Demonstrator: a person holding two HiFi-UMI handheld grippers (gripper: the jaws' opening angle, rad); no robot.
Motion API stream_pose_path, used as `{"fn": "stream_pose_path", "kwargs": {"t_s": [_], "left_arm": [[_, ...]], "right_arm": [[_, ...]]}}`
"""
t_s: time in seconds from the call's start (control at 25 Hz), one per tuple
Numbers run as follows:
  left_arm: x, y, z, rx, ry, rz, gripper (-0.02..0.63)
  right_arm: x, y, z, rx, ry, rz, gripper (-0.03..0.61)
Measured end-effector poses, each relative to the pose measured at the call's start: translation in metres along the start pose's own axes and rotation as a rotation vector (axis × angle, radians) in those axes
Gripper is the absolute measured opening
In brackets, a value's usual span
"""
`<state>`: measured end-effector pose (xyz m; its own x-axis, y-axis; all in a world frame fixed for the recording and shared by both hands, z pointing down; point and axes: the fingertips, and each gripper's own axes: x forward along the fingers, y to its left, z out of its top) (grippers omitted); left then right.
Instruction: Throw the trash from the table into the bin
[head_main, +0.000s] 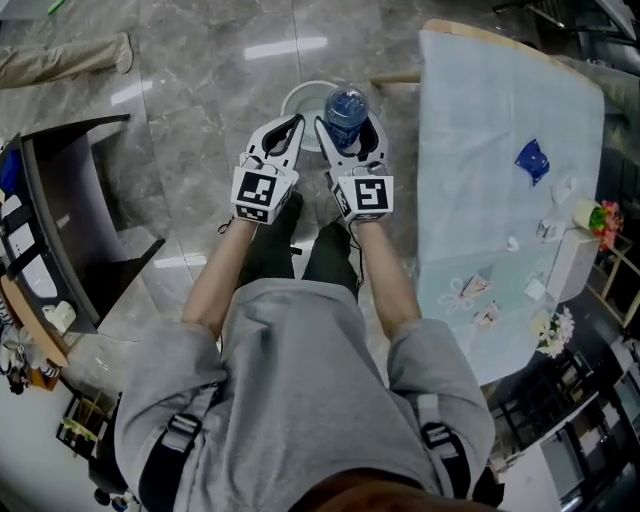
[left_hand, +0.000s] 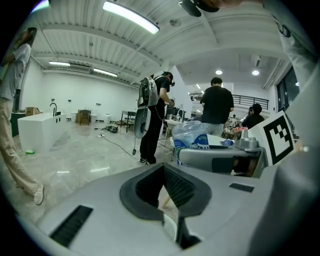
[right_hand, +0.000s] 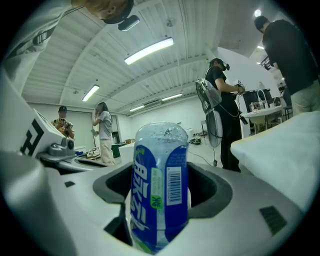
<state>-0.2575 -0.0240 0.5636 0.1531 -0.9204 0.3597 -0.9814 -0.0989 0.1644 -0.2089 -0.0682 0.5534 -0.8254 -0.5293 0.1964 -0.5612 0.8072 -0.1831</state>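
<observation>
Held lengthwise along the jaws of the right gripper (head_main: 351, 126): plastic bottle (right_hand: 160, 185), rounded end pointing away from the person, overlapping the white bin (head_main: 298, 93) in the head view. Jaws clamped on its blue label. Left gripper (left_hand: 163, 173) fully closed, empty, just beside. Below: grey marble floor (head_main: 200, 80). Right: cloth-covered table (head_main: 470, 180) with scattered scraps.

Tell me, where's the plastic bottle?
Head view, centre: the plastic bottle is clamped in the right hand-held gripper over the white bin, left of the table.
</observation>
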Motion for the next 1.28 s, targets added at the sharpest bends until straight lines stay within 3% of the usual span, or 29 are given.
{"fn": "stream_pose_path", "kwargs": {"t_s": [0.72, 1.28], "left_arm": [[0.033, 0.047, -0.107, -0.038, -0.006, 0.063, 0.005], [0.065, 0.078, -0.194, -0.045, -0.008, 0.087, 0.005]], "right_arm": [[0.051, 0.005, -0.144, -0.024, 0.094, 0.076, 0.336], [0.097, -0.012, -0.303, -0.023, 0.223, 0.093, 0.336]]}}
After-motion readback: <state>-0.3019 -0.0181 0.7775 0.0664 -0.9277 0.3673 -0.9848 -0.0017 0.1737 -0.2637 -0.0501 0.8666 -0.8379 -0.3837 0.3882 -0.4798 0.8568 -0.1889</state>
